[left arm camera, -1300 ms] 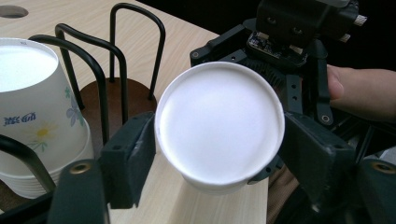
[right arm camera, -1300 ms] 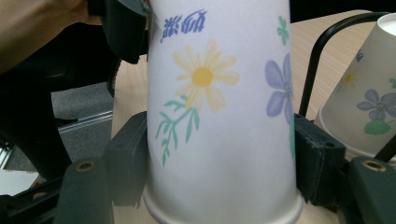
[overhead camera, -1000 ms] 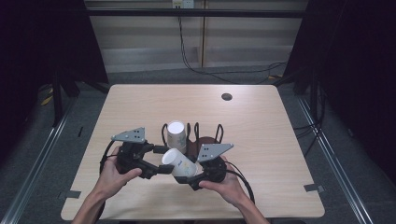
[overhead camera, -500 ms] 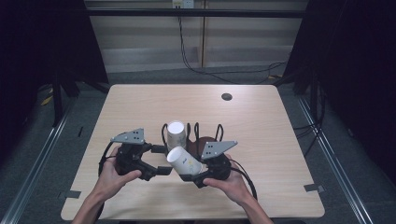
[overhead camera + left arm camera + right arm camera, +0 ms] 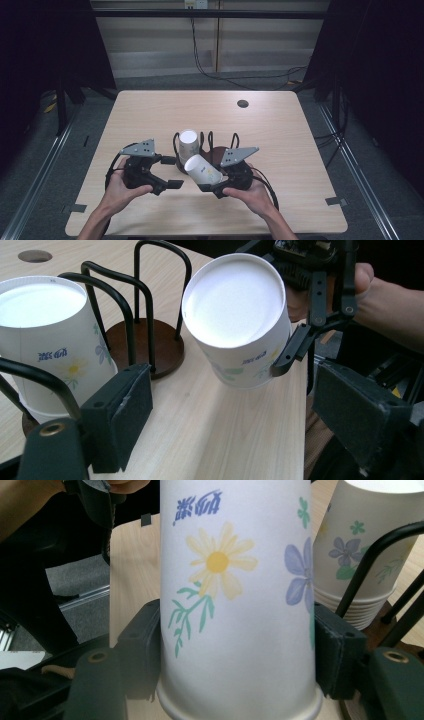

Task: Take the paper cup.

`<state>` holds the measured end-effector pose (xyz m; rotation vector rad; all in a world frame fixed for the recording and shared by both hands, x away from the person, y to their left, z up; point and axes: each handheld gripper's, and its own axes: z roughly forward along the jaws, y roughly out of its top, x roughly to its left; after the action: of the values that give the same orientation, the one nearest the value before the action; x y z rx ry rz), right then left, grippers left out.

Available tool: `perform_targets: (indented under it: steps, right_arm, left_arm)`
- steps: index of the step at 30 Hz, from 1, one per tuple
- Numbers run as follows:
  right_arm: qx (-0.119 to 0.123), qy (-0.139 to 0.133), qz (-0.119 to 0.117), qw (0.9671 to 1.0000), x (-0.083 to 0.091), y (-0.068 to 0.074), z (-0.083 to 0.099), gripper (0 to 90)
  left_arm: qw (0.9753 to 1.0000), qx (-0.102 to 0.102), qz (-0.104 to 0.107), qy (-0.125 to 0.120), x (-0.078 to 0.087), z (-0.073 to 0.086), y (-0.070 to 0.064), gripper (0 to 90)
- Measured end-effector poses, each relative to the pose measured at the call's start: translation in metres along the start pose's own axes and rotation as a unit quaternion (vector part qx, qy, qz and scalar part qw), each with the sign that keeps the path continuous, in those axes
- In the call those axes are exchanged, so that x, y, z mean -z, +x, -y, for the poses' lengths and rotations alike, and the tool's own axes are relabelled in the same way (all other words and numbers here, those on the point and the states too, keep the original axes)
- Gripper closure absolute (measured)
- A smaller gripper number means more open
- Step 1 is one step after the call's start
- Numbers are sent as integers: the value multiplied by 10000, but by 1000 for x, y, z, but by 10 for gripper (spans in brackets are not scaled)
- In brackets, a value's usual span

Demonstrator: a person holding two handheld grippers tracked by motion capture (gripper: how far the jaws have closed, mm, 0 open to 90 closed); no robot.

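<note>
Right gripper (image 5: 212,186) clamped across a single paper cup (image 5: 202,169) near its rolled rim, cup tipped with base toward 10 o'clock, held just at 5 o'clock of the inverted cup stack (image 5: 188,144) in the wire holder (image 5: 220,150). Left gripper (image 5: 167,172) spread wide, holding nothing, at 9 o'clock of the cup. Likely very light, thin-walled, easily crushed; the stiffer rim band looks the best hold, with gentle squeeze.

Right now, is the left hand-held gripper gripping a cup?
No, the left hand-held gripper has its jaws spread with nothing between them; the tilted paper cup sits in the right hand-held gripper.
</note>
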<state>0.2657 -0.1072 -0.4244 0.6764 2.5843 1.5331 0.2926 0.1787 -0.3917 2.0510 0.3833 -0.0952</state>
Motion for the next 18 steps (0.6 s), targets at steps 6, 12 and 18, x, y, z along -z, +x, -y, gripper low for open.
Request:
perform_targets:
  steps: [6,12,18]
  right_arm:
    - [70,241,57,9997,-1,0,1,326]
    - [112,420,37,9990,-3,1,1,326]
    - [116,628,-17,9980,-5,0,1,326]
  left_arm:
    - [10000,15,-20,77,-2,2,1,173]
    - [9997,-87,-88,226,-4,4,1,175]
    - [9988,-197,-170,421,-7,5,1,176]
